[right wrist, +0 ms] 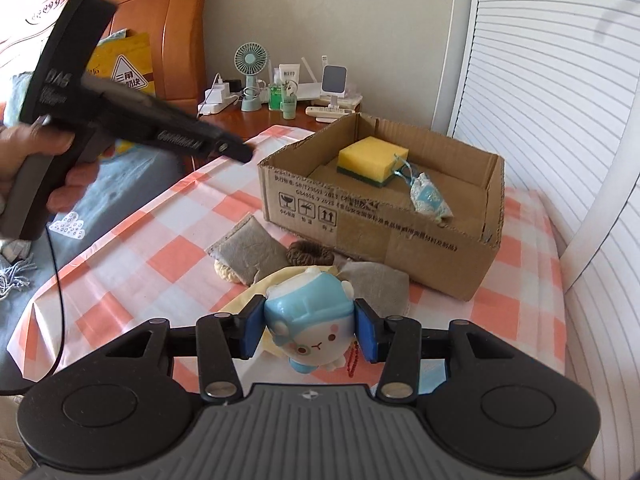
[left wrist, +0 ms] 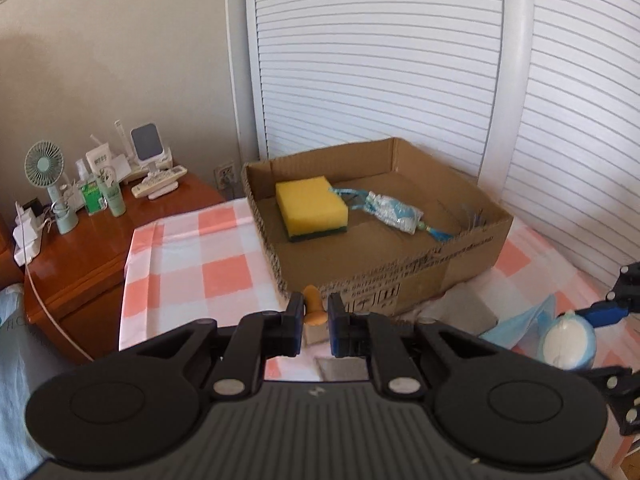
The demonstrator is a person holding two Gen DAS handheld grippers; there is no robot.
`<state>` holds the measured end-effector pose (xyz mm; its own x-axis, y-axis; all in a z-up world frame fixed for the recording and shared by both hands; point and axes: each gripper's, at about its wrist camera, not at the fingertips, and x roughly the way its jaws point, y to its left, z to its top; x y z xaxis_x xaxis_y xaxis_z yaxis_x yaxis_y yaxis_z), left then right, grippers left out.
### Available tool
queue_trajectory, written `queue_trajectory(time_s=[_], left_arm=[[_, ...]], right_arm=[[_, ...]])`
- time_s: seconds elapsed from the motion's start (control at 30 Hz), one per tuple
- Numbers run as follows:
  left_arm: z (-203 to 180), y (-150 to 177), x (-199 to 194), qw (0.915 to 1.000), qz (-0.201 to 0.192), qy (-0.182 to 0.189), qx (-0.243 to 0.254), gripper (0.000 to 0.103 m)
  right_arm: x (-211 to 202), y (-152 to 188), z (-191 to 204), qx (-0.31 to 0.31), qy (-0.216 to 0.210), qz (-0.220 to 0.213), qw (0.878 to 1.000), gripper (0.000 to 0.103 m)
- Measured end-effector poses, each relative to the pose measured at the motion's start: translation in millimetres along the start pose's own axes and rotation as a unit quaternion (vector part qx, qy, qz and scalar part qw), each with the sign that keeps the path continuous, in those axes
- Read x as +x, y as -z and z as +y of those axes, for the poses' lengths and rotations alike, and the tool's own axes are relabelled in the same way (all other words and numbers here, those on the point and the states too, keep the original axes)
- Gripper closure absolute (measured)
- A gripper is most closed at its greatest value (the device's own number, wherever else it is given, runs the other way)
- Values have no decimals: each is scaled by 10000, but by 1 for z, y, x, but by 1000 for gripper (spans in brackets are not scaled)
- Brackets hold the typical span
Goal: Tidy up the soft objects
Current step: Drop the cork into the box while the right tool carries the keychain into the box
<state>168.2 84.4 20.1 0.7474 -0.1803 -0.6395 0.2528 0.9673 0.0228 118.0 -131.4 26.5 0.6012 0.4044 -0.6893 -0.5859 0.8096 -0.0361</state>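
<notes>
A cardboard box (left wrist: 460, 268) (right wrist: 360, 228) stands on the checked cloth, holding a yellow sponge (left wrist: 310, 206) (right wrist: 370, 160) and a pale blue sachet (left wrist: 394, 208) (right wrist: 430, 198). My left gripper (left wrist: 314, 320) is nearly shut, empty, just in front of the box, with a small orange object (left wrist: 313, 312) behind its gap. My right gripper (right wrist: 308, 330) has its pads on both sides of a blue-and-white plush toy (right wrist: 312, 320) (left wrist: 566, 340) lying on the cloth. Two grey pouches (right wrist: 244, 250) (right wrist: 378, 284), a brown hair tie (right wrist: 310, 254) and a yellow cloth (right wrist: 248, 300) lie near the toy.
A wooden nightstand (left wrist: 92, 248) with a fan (left wrist: 44, 168), bottles and remotes stands left of the bed. White louvred doors (left wrist: 380, 60) are behind the box. The left gripper's body and the hand holding it (right wrist: 100, 100) hang at the left in the right wrist view.
</notes>
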Motion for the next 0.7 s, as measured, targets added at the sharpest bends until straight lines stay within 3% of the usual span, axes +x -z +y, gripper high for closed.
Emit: queue_trajectory(time_s=[0.23,0.27,0.3,0.33,0.37,0.47,0.53,0.7], left_arm=[[-17,-53,31,9992,-298,-34,254,90],[-19,-59,39,9993,-280,-30,244,80],[-20,-63,46,9994,-260,-30,235,53],[-21,-66,54,9995,-227,-53,229,33],[-22,-68,61,9995,-193,-87,222,4],[-26,-66,73,9994,-171,-218,213,1],[-28,-60,70,9988,-303,-271,272,1],[-29,-49,57,9986,-158,-337,378,0]], right_arm=[[-2,-6,-7,-22,78,-119,9999,51],[-2,-7,-8,-34,95,-126,9999,51],[-2,-8,-9,-46,115,-136,9998,51],[-2,-9,-10,-51,128,-152,9998,51],[-2,-10,-11,-46,127,-170,9998,51],[-2,-14,-16,-9,134,-206,9997,51],[0,-17,-20,13,145,-229,9996,51],[2,-27,-28,55,188,-315,9993,51]])
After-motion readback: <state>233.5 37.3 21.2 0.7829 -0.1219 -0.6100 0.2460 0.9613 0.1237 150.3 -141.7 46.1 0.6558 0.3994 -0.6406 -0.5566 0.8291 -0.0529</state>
